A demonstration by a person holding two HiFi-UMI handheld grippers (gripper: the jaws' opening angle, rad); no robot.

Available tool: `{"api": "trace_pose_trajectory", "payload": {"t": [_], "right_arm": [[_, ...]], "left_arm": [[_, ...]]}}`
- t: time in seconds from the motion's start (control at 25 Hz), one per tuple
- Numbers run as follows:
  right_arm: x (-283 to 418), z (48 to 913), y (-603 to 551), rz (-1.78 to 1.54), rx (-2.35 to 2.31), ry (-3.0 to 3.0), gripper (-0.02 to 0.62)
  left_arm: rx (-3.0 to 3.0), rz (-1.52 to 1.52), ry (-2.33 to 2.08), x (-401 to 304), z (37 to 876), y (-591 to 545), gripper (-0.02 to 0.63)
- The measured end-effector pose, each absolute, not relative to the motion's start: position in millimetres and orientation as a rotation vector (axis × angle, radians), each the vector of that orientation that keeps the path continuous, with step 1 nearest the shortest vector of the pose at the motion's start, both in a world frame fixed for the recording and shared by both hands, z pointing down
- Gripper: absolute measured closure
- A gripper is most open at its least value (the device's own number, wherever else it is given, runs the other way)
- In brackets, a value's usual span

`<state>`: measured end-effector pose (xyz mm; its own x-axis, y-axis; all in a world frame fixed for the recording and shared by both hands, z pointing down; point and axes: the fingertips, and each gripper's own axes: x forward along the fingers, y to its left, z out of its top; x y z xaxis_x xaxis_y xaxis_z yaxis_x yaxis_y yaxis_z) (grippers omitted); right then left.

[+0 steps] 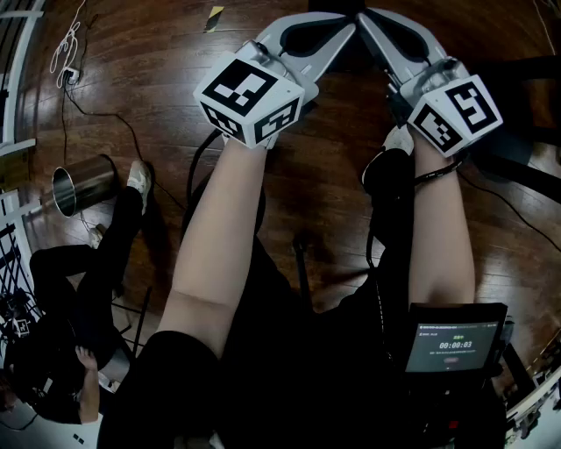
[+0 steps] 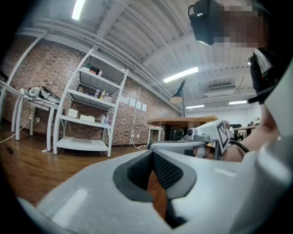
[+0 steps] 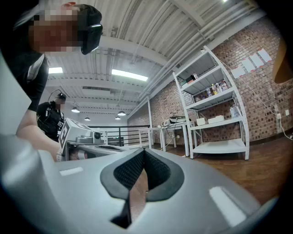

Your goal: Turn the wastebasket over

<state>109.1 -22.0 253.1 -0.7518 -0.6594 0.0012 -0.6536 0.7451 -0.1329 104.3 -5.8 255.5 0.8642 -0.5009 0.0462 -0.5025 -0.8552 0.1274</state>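
Observation:
The wastebasket (image 1: 83,184), a shiny metal cylinder, stands on the dark wood floor at the far left of the head view, its open mouth towards the picture's left edge. Both grippers are held out level in front of me, far from it. My left gripper (image 1: 344,28) is shut with nothing between its fingers; its black pads meet at the tips (image 2: 153,154). My right gripper (image 1: 368,21) is likewise shut and empty (image 3: 144,151). The two grippers' tips nearly touch each other. Neither gripper view shows the wastebasket.
Another person in black sits at the lower left, a white shoe (image 1: 138,175) right beside the wastebasket. Cables (image 1: 66,53) trail over the floor at the upper left. A small screen (image 1: 451,346) hangs at my lower right. White shelving (image 2: 89,109) and tables stand along a brick wall.

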Motion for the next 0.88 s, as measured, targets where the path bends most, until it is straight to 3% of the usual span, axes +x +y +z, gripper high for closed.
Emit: {"api": "trace_pose_trajectory", "payload": {"t": [0.88], "right_arm": [[100.0, 259.8, -137.3, -0.141, -1.159, 2.919, 0.586]], "left_arm": [[2.878, -0.015, -0.816, 68.2, 255.1, -133.9, 0.604]]}}
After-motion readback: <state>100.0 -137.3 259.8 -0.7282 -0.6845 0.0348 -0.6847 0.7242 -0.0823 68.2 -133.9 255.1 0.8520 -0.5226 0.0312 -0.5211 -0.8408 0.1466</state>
